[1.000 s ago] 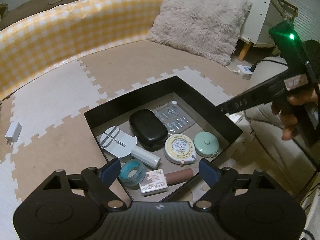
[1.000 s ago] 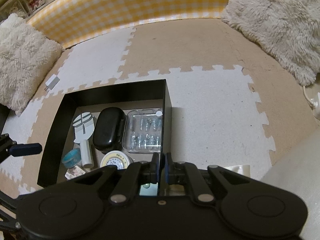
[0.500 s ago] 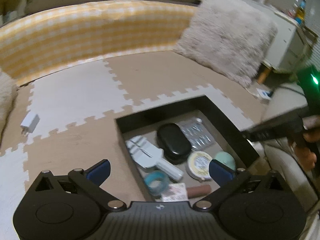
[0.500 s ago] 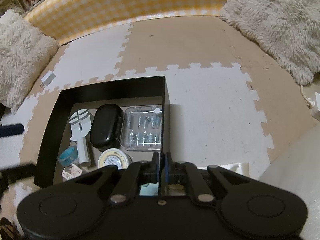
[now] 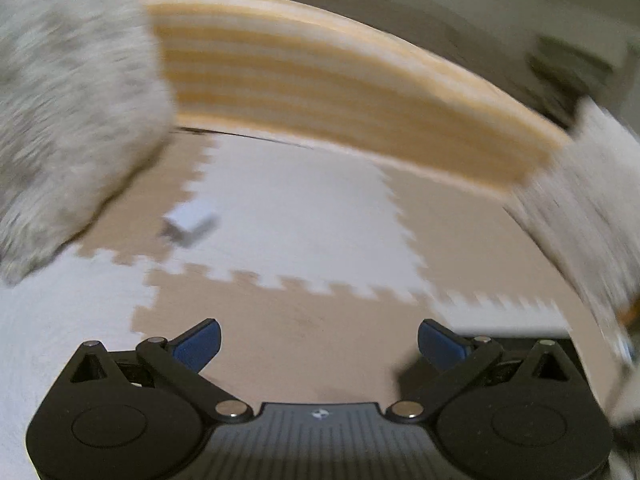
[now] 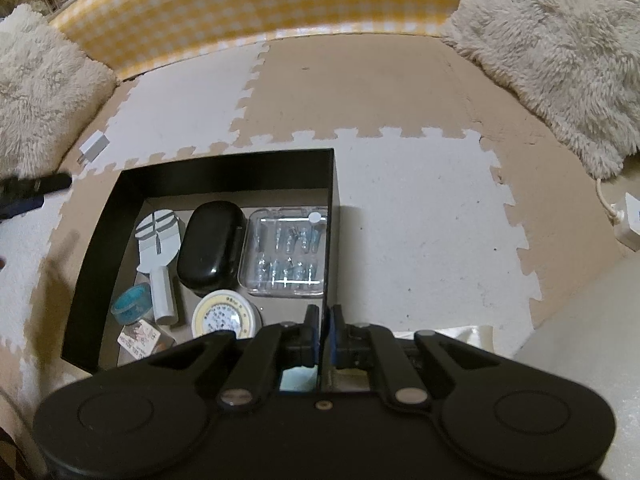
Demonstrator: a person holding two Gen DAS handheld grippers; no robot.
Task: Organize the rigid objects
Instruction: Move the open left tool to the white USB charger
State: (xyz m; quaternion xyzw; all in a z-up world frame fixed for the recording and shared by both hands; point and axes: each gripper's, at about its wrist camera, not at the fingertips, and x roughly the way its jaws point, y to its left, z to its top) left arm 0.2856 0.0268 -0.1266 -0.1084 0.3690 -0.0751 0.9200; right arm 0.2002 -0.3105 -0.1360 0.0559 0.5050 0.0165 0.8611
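Note:
A black open box (image 6: 224,164) sits on the foam floor mat and holds a black oval case (image 6: 210,248), a clear plastic case (image 6: 286,254), a white tool (image 6: 156,236), a round tape measure (image 6: 224,318), a blue tape roll (image 6: 132,304) and a small printed packet (image 6: 140,338). My right gripper (image 6: 324,320) is shut, with nothing seen between its fingers, over the box's right wall. My left gripper (image 5: 318,344) is open and empty above bare mat, facing a small white charger (image 5: 192,220), which also shows in the right wrist view (image 6: 94,148). The left wrist view is blurred.
A yellow checked barrier (image 6: 260,4) edges the mat. Fluffy cushions lie at the left (image 6: 36,92) and right (image 6: 560,52). A white power strip with a cord (image 6: 628,220) lies at the far right. A pale raised surface (image 6: 580,340) sits at the right front.
My left gripper has swung left, away from the box, and now faces the white charger and the left cushion. The right gripper has stayed shut over the box's right wall.

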